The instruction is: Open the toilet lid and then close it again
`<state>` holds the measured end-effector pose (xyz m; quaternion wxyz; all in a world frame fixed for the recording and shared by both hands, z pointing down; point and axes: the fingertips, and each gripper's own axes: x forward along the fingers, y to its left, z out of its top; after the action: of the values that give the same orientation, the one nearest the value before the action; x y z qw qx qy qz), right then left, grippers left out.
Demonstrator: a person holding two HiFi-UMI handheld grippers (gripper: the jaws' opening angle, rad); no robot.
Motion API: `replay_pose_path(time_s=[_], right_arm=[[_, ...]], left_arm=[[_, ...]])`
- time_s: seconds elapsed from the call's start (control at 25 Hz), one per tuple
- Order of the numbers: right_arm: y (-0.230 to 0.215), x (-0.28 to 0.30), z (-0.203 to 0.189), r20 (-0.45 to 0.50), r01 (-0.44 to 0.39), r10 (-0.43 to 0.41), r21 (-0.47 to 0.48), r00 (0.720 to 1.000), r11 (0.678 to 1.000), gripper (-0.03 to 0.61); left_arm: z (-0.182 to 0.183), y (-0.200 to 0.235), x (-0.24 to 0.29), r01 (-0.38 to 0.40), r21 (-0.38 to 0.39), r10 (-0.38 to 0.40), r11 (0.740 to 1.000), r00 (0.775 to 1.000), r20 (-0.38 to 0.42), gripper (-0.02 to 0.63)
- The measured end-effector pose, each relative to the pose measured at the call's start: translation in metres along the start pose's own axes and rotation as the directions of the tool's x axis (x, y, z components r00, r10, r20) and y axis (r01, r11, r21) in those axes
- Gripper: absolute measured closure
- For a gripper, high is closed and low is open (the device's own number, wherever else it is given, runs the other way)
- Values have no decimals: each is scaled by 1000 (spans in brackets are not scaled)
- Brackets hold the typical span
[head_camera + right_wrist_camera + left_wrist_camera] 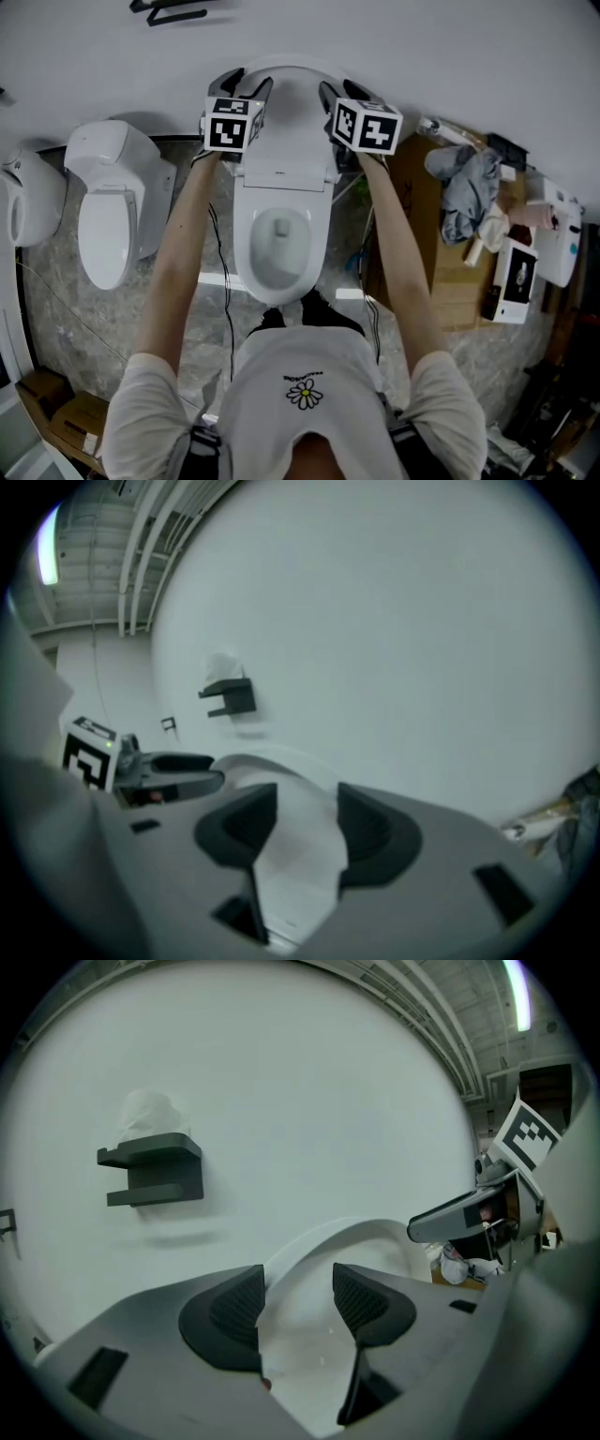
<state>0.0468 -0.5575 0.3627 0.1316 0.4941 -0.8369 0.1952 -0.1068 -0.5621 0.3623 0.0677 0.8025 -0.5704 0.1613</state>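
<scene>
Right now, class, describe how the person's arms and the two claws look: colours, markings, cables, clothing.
The left claw and right claw each have a pale grey body, dark ribbed pads and a cube of black-and-white square markers. Thin black cables run beside the forearms. The person wears a white short-sleeved T-shirt with a daisy print.

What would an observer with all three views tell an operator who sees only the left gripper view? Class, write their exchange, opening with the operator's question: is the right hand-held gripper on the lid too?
Observer: Yes. The right gripper view shows the right hand-held gripper with its pads closed on the edge of the toilet lid.
Operator: Is the bowl uncovered?
Observer: Yes. In the head view the bowl lies open below the raised lid.
Operator: What stands beside it?
Observer: A second toilet, at its left in the head view.
</scene>
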Motion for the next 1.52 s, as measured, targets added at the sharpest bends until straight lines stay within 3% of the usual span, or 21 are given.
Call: replay_pose_path(time_s=[0.2,0.32,0.64,1.0,1.16,1.24,1.36,1.52], right_arm=[[5,-7,-2,-27,4,-4,-3,1000,1000,373],[13,-22,3,-14,11,-11,-24,1000,1000,373],[59,-95,26,132,40,-27,-101,991,994,373],[116,-196,33,328,76,-34,-117,944,990,380],[131,-234,18,352,70,-18,-137,936,988,399],[135,-248,8,348,65,-6,-159,938,985,417],[137,-267,-7,360,64,-2,-163,933,985,522],[146,-283,-29,367,67,-4,-158,930,985,548]], left_arm=[[4,-5,-10,15,-30,-16,999,1000,-12,365],[20,-13,-26,15,-6,-15,1000,999,32,365],[70,-36,-111,72,-30,-65,997,978,197,365],[82,-65,-220,100,-81,-68,992,942,328,427],[72,-74,-261,29,-95,5,995,941,339,481],[67,-72,-278,-39,-109,74,993,937,342,565],[56,-79,-295,-80,-118,116,990,936,333,589],[36,-93,-307,-95,-132,131,987,943,305,592]])
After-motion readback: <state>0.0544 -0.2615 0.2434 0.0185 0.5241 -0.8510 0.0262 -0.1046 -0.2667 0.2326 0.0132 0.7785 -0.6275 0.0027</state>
